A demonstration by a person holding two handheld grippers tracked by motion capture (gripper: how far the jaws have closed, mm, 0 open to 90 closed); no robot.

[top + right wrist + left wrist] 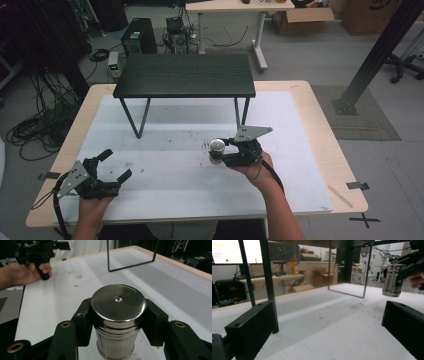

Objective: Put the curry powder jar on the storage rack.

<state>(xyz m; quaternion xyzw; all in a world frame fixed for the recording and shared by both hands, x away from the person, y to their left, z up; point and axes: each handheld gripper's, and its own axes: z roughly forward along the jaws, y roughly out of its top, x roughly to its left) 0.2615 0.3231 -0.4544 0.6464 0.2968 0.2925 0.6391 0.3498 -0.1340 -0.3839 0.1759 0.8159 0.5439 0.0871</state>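
Observation:
A shiny steel cylinder [216, 149] with a flat lid is upright over the white mat [165, 195], right of centre. My right gripper [218, 152] is shut on it, one black jaw on each side of its body [117, 315]. In the left gripper view the cylinder [392, 280] looks slightly off the mat, though I cannot tell for sure. My left gripper [116, 165] is at the near left of the mat, open, with nothing between its fingers [249, 327]. Across the mat, the right gripper view has the left gripper [41, 251] in a hand.
A low black stand [185, 75] on thin metal legs [134, 117] straddles the far half of the mat. The wooden table edge [345, 165] runs around the mat. Small red and dark specks [205, 146] dot the mat near the cylinder.

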